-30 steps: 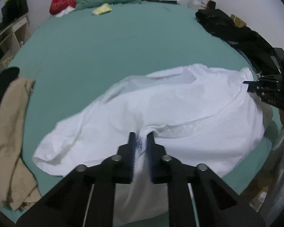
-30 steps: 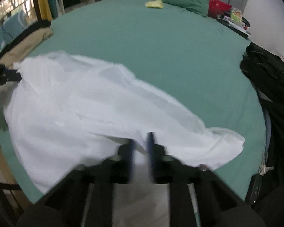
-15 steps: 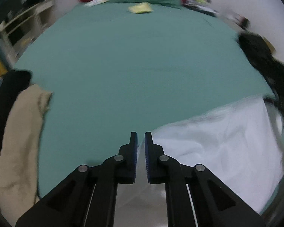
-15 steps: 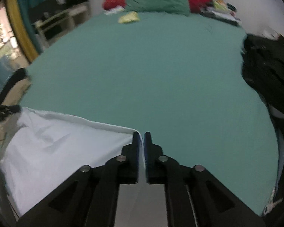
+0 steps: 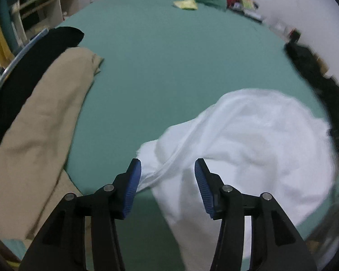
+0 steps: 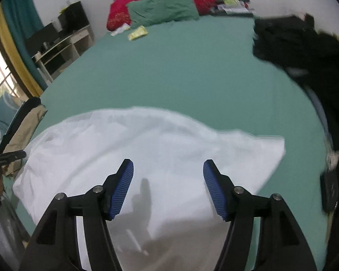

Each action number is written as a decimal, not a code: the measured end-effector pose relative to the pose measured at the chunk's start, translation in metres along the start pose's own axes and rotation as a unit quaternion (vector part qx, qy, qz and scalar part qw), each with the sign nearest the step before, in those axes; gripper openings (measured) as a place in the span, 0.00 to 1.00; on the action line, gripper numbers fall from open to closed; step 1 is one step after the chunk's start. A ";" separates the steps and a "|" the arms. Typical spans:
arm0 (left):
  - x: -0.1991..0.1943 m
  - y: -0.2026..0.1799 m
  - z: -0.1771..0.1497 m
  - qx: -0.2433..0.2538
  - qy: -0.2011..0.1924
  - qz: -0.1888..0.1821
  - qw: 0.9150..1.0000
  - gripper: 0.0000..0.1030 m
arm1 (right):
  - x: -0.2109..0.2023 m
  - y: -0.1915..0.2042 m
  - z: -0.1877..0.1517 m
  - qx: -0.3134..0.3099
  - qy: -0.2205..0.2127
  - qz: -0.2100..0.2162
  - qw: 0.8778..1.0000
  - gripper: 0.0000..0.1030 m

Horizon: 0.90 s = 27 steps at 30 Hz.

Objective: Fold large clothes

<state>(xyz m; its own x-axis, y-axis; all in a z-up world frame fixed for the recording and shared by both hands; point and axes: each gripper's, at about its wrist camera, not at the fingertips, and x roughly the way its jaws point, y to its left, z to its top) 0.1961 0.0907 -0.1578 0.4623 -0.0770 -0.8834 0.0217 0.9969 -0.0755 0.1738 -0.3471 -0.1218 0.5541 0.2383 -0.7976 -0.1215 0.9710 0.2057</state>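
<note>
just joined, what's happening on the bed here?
A person with a handheld gripper in each hand is folding a white garment on the green bed. Both the left gripper and the right gripper are opening, jaws apart, over the cloth; nothing is pinched. The garment lies rumpled at the near edge. A beige garment lies at the left edge, dark clothes at the right.

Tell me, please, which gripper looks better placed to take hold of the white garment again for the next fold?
Probably the left gripper: its opening jaws straddle a raised seam ridge of the white garment, easy to pinch. The right gripper, jaws also opening, hangs over flat, smooth cloth, offering no edge.
</note>
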 end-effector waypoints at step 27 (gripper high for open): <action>0.020 0.012 -0.012 -0.099 0.013 0.035 0.994 0.44 | 0.003 -0.129 0.001 0.190 -0.002 0.003 0.982 0.29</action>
<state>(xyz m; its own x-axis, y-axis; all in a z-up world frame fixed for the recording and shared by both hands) 0.1955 0.1005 -0.1819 0.4344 -0.0112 -0.9007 -0.1860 0.9772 -0.1019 0.1920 -0.4716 -0.1499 0.5582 0.2433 -0.7932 0.1912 0.8926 0.4083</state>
